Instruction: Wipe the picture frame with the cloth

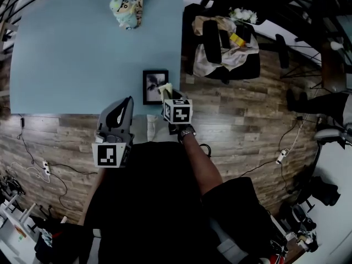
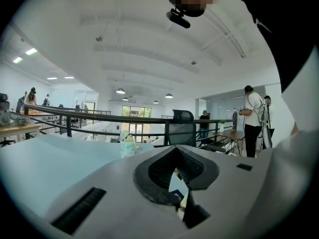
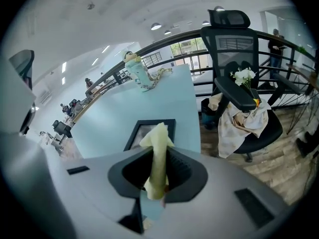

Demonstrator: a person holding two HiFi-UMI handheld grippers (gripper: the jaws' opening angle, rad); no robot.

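The right claw (image 3: 158, 159) is squeezed tight on the yellow cloth (image 3: 158, 135) (its end pokes out past the jaws). The frame (image 3: 141, 132) lies flat on the table (image 3: 114, 111), just in front of that claw. The left claw (image 2: 178, 182) is pinched closed on nothing.

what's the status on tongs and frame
Left tongs shut, empty. Right tongs shut on cloth, at picture frame near corner. Frame flat on table, nothing blocking it.
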